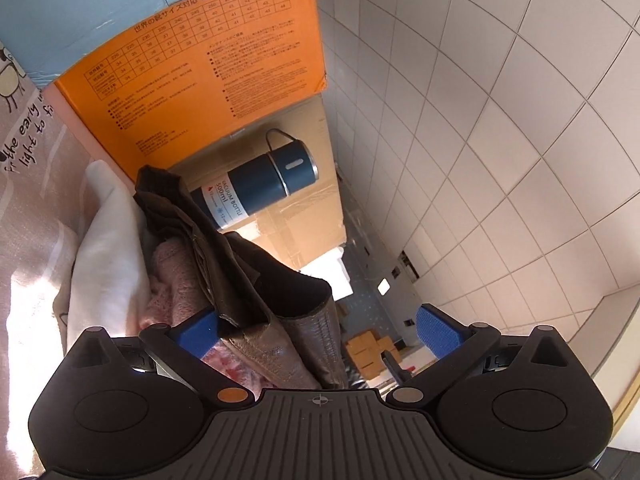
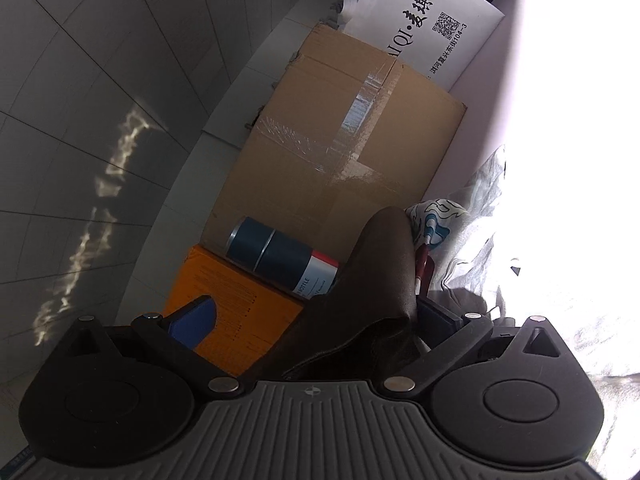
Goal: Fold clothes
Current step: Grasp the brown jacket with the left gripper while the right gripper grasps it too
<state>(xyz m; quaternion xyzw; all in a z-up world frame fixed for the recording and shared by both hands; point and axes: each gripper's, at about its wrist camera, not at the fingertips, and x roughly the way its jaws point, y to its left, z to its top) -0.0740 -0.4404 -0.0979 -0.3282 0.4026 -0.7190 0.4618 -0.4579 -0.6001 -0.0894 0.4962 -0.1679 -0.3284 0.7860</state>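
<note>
A brown leather garment (image 1: 256,280) lies draped between the fingers of my left gripper (image 1: 316,334), resting against the left blue pad (image 1: 196,332). The jaws stand wide apart, so this gripper is open. Beside the garment lie a white cloth (image 1: 108,240) and a pink knitted cloth (image 1: 176,280). In the right wrist view the same brown garment (image 2: 372,280) lies over my right gripper (image 2: 314,320), close to its right pad (image 2: 436,316). That gripper is open too. A patterned white and blue cloth (image 2: 436,216) and a pale grey cloth (image 2: 480,240) lie behind it.
A dark blue vacuum bottle (image 1: 256,184) lies on a taped cardboard box (image 2: 340,140), next to an orange shoe box (image 1: 200,80). A pink printed sheet (image 1: 28,184) covers the surface at the left. White tiles (image 1: 480,120) fill the right side. A white printed bag (image 2: 424,28) stands behind.
</note>
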